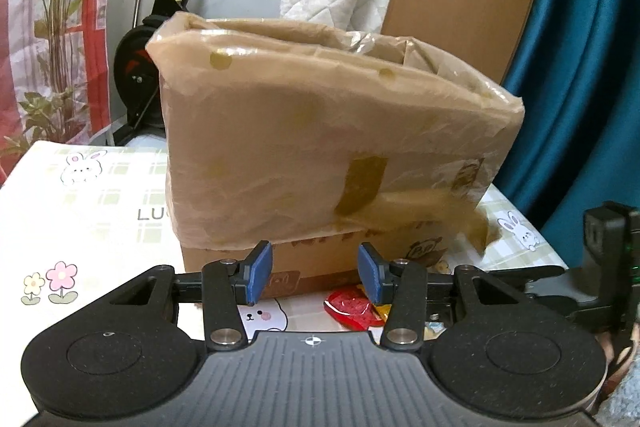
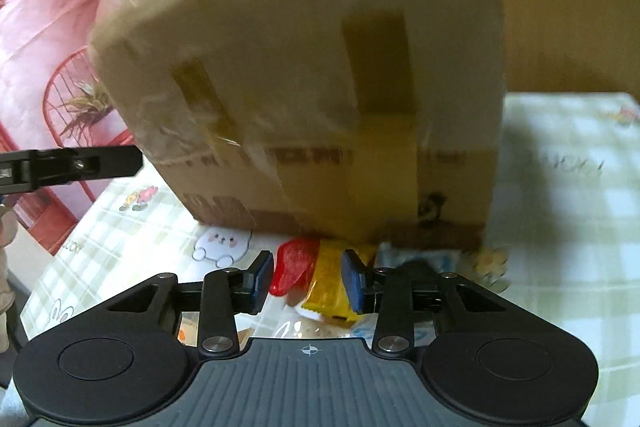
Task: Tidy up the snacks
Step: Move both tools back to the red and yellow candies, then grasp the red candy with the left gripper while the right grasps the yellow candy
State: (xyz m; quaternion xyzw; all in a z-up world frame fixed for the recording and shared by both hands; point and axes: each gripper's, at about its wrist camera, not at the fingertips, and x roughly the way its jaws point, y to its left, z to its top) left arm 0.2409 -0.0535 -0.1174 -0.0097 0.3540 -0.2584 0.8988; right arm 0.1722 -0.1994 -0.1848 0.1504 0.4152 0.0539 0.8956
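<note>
Picking up step. Right gripper (image 2: 307, 277) over the yellow packet (image 2: 329, 287) and red packet (image 2: 294, 265) lying on the tablecloth (image 2: 560, 227) just before the cardboard box (image 2: 320, 87), pads not pressing. Left gripper (image 1: 315, 273) open, empty. Next, probably: lower, pinch the yellow packet, lift into box.

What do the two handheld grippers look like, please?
Both look alike. The left gripper and the right gripper have black linkage arms with silver rivets, blue pads on the fingertips, two round black discs, and a ribbed grey body bearing a small crosshair mark.
</note>
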